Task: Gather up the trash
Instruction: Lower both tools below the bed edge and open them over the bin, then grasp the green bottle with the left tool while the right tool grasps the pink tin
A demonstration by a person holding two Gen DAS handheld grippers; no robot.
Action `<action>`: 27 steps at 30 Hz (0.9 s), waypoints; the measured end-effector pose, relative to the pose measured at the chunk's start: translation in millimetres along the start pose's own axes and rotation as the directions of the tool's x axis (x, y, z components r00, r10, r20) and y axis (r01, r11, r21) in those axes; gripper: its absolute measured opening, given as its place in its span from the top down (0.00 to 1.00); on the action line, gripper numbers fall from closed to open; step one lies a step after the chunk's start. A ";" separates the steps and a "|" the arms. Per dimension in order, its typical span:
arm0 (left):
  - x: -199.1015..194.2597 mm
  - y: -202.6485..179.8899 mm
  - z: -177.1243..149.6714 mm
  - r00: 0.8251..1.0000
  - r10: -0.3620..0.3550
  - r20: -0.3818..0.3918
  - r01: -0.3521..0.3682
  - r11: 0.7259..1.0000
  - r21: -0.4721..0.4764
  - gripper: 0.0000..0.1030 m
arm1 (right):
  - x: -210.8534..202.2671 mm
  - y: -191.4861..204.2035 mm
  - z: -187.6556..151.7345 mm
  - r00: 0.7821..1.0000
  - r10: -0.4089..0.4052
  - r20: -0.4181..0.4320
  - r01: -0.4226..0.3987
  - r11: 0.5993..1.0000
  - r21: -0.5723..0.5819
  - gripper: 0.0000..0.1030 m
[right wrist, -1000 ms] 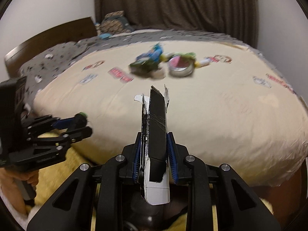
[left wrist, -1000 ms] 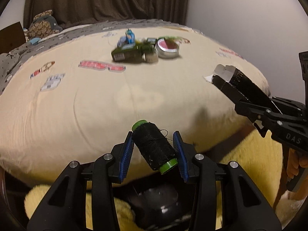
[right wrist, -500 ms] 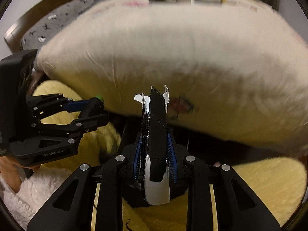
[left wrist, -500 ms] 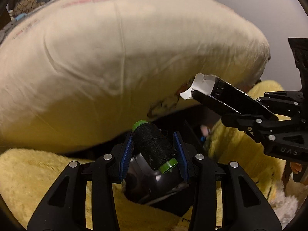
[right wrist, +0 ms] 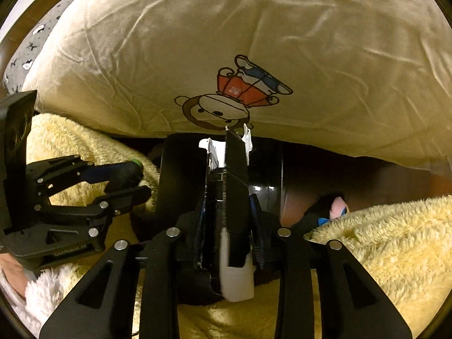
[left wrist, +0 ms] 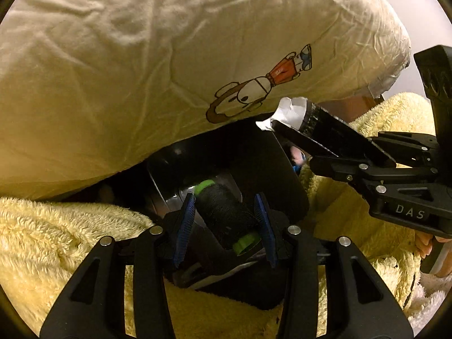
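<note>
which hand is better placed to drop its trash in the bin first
Left, probably. The left gripper has its thread spool right over the black bin mouth; the right gripper's black carton sits nearer the rim.

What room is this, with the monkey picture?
Probably a bedroom: a cream bedcover printed with a cartoon monkey hangs over a bed's edge, with a dark bin and fluffy yellow fabric below.
</note>
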State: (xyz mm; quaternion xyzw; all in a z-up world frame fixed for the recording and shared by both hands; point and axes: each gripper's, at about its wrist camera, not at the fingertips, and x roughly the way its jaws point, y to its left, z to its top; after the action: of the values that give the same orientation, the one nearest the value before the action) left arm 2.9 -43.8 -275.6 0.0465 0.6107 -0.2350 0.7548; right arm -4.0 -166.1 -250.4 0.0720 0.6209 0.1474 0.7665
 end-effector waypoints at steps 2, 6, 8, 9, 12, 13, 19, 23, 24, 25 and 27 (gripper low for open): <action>-1.2 0.5 2.5 1.000 0.002 0.000 -0.002 1.000 0.008 0.48 | -4.8 -3.1 3.8 1.000 0.015 0.016 -0.015 1.000 0.016 0.56; -5.6 2.0 3.4 1.000 0.013 0.009 -0.013 1.000 0.013 0.43 | -20.9 -3.7 12.6 0.998 0.014 0.062 -0.016 0.999 0.031 0.49; -12.0 2.7 6.5 0.999 0.024 0.025 -0.025 1.000 0.014 0.38 | -24.6 -6.8 17.8 0.996 0.004 0.084 -0.006 1.000 0.029 0.48; -19.6 3.0 7.7 0.998 0.035 0.045 -0.035 0.999 0.014 0.32 | -30.4 -8.3 19.7 0.995 -0.007 0.102 0.005 1.000 0.023 0.44; -40.2 4.8 11.1 0.993 0.058 0.106 -0.061 0.998 0.020 0.20 | -61.4 -8.5 33.0 0.979 -0.031 0.201 0.031 1.000 0.005 0.29; -51.1 4.8 14.7 0.988 0.068 0.138 -0.072 0.997 0.024 0.16 | -72.2 -5.8 37.1 0.971 -0.038 0.235 0.039 0.999 0.001 0.21; -113.9 3.8 41.1 0.936 0.144 0.321 -0.157 0.988 0.016 0.08 | -135.8 2.2 64.7 0.888 -0.119 0.444 0.140 0.990 -0.016 0.09; -138.1 8.0 62.9 0.906 0.183 0.382 -0.201 0.980 0.006 0.08 | -155.9 3.9 93.9 0.858 -0.145 0.492 0.186 0.982 -0.035 0.09; -140.7 9.8 68.5 0.899 0.189 0.394 -0.207 0.978 0.004 0.08 | -154.4 1.4 97.1 0.853 -0.152 0.499 0.196 0.980 -0.036 0.09; -144.8 12.3 74.1 0.893 0.193 0.407 -0.212 0.977 0.000 0.08 | -158.9 -9.5 105.6 0.848 -0.154 0.507 0.200 0.979 -0.038 0.09; -145.1 17.1 82.9 0.884 0.198 0.423 -0.212 0.977 -0.014 0.08 | -154.3 -18.3 119.0 0.844 -0.145 0.517 0.192 0.981 -0.039 0.09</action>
State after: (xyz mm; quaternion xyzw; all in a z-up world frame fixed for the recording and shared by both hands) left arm 63.7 -15.1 -121.6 0.0711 0.4209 -0.1685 0.8885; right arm 85.6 -223.5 -86.2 0.0195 0.3920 0.0826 0.9160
